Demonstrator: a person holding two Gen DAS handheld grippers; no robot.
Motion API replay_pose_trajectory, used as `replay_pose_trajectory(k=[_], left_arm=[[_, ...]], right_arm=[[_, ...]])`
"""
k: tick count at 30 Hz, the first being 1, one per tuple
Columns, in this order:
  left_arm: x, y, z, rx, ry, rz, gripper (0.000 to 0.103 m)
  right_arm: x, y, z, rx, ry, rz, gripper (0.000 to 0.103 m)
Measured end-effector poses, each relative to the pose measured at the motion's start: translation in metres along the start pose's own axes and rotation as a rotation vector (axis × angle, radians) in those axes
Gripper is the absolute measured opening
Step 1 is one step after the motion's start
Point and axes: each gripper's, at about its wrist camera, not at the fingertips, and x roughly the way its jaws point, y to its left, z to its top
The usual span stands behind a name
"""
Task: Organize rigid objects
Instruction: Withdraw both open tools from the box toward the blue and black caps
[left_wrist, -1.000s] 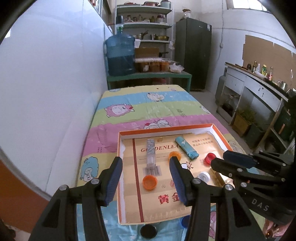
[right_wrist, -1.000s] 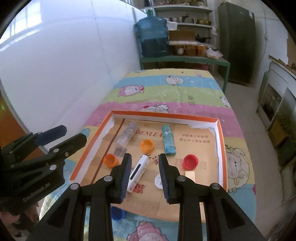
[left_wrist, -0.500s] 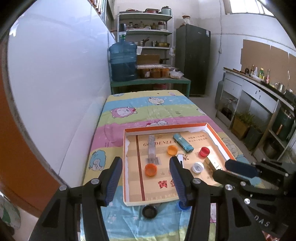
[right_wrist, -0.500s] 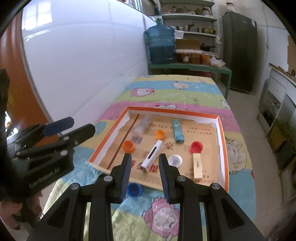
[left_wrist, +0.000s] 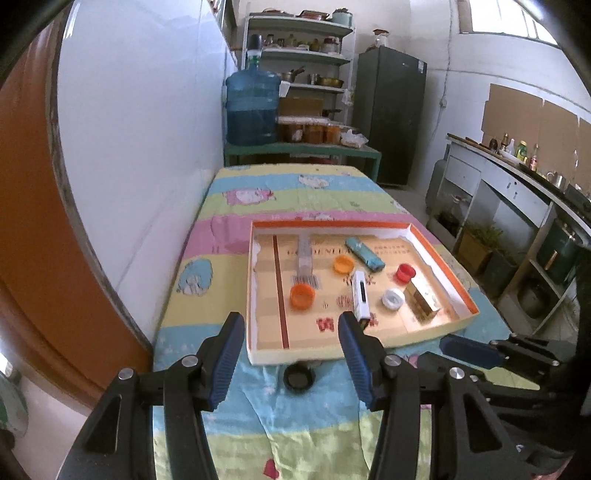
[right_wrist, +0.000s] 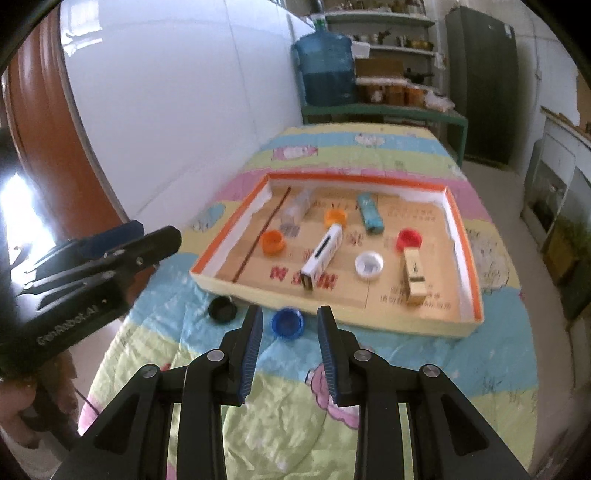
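Note:
An orange-rimmed cardboard tray (left_wrist: 325, 224) (right_wrist: 354, 177) lies on the cartoon-print cloth. It holds a clear tube (left_wrist: 304, 254), a teal lighter (left_wrist: 364, 254), two orange caps (left_wrist: 302, 296), a white oblong box (right_wrist: 323, 254), a red cap (right_wrist: 409, 238), a white cap (right_wrist: 368, 264) and a gold box (right_wrist: 413, 275). Outside the tray's near wall lie a black cap (left_wrist: 298, 376) (right_wrist: 221, 309) and a blue cap (right_wrist: 287, 323). My left gripper (left_wrist: 290, 332) (right_wrist: 151, 236) hangs wide open above the black cap. My right gripper (right_wrist: 290, 321) (left_wrist: 469, 349) is narrowly open, empty, over the blue cap.
A white wall (left_wrist: 140, 147) runs along the table's left side. At the far end stands a green bench with a blue water jug (left_wrist: 253, 110) and jars. A dark cabinet (left_wrist: 391, 118) and a counter (left_wrist: 517, 184) lie to the right.
Both grippers have drawn back from over the tray toward the table's near end. The tray now looks smaller, and the black and blue caps have come into view. Neither jaw gap changed.

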Motion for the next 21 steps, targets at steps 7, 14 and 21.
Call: replay_pose_trajectory(k=[7,14,21], left_arm=[[0.021,0.001,-0.028,-0.014,0.068,-0.023,0.053],[0.042,0.004,-0.045,-0.012,0.126,-0.022,0.053],[0.061,0.008,-0.05,-0.013,0.168,-0.011,0.053]], right_arm=[[0.026,0.002,-0.019,-0.005,0.05,-0.013,0.052],[0.049,0.002,-0.025,-0.01,0.072,-0.016,0.052],[0.066,0.001,-0.026,-0.036,0.088,-0.047,0.052]])
